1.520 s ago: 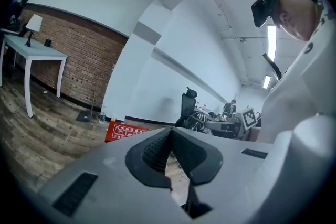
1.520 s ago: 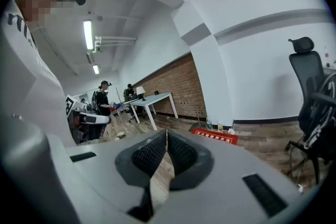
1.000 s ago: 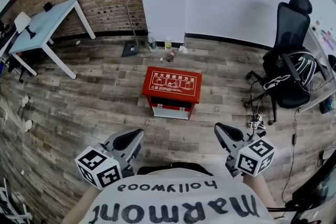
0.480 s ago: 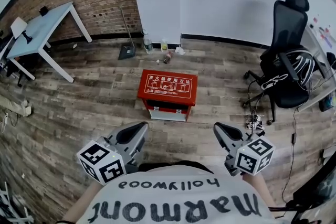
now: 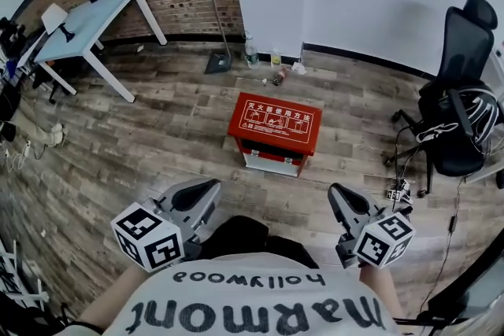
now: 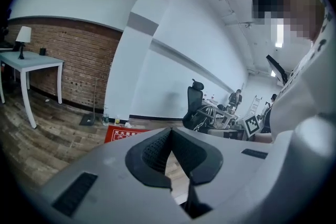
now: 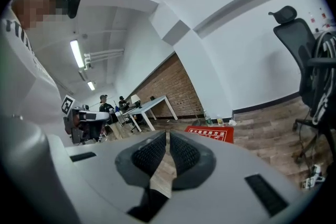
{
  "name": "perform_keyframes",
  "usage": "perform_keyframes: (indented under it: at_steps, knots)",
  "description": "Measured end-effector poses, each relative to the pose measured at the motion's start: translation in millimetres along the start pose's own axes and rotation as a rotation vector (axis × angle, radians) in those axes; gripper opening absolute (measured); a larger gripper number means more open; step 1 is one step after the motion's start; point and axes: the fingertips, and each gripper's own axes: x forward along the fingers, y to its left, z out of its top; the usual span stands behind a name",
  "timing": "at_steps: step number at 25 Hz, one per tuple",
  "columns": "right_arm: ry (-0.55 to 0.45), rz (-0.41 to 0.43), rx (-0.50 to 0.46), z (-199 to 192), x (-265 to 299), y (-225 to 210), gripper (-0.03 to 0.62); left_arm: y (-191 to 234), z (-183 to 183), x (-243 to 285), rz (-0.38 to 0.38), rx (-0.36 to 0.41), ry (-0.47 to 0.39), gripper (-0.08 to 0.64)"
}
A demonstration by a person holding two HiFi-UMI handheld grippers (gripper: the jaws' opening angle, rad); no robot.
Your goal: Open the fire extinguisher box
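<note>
The red fire extinguisher box (image 5: 276, 130) stands on the wooden floor a little ahead of me, its lid with white print lying flat and closed. My left gripper (image 5: 206, 189) is held low at the left, well short of the box, its pads touching and nothing between them. At the right my right gripper (image 5: 337, 193) is just as far from the box, also shut and empty. In the left gripper view the box (image 6: 123, 134) shows just beyond the shut left gripper (image 6: 169, 131). In the right gripper view the box (image 7: 210, 134) lies past the shut right gripper (image 7: 167, 134).
A white table (image 5: 87, 20) stands at the far left by the brick wall. Bottles (image 5: 252, 55) and a dustpan (image 5: 218, 60) sit against the white wall behind the box. A black office chair (image 5: 461, 114) with cables (image 5: 398, 189) near its base is at the right.
The head view has swung, so the box now sits further right in the picture. Both grippers stay shut and low in front of the person, well short of the box.
</note>
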Motion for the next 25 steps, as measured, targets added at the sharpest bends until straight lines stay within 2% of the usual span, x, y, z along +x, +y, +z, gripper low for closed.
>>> perform_keyframes:
  at_steps: [4,8,13,18,21,25]
  knots:
    - [0.0,-0.016,-0.092,1,3,1,0.012,5,-3,-11,0.02,-0.003,0.025,0.006]
    - [0.023,-0.018,-0.076,-3,9,-1,0.012,15,-4,-12,0.017,0.02,0.034,0.006]
    - [0.042,-0.095,-0.076,2,9,-6,0.012,30,-3,15,-0.052,0.008,0.049,0.006]
    - [0.076,-0.135,-0.035,0,23,-20,0.012,51,1,52,-0.113,0.101,0.11,0.006]
    - [0.105,-0.152,-0.007,0,45,-26,0.012,72,5,65,-0.134,0.068,0.14,0.006]
    - [0.131,-0.122,0.014,4,88,-25,0.012,113,10,79,-0.134,0.031,0.177,0.006]
